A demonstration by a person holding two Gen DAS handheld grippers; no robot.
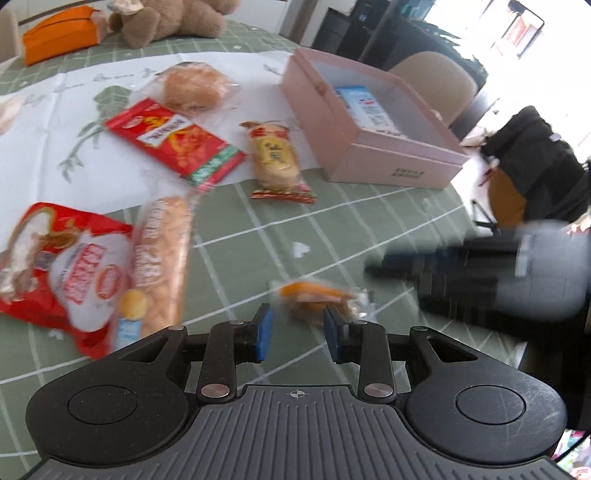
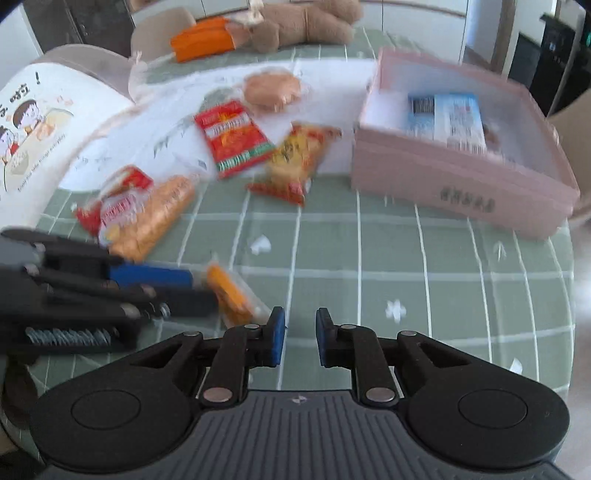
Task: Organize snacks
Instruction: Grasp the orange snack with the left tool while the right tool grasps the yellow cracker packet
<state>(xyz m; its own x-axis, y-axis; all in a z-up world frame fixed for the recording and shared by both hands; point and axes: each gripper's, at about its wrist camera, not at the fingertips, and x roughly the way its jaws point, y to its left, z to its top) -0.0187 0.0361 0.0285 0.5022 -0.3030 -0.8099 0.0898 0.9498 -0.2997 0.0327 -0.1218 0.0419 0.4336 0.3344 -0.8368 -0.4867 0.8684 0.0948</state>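
Green checked tabletop (image 1: pixel 332 229) | small orange-wrapped snack (image 1: pixel 314 295) pinched by left hand-held gripper (image 1: pixel 298 325); light, soft, crinkly, best held mid-body | right hand-held gripper (image 2: pixel 300 334) pressed together, empty | pink box (image 1: pixel 369 147) well ahead

Shiny wrappers on matt cloth

The checked tablecloth (image 2: pixel 406 258) looks like matt woven fabric. Left of the pink box (image 2: pixel 461 184), which seems smooth matt card, the red snack packet (image 2: pixel 232 136) and yellow cracker pack (image 2: pixel 295 162) are glossy plastic film. Behind the box, the teddy bear (image 2: pixel 295 26) is rough plush.
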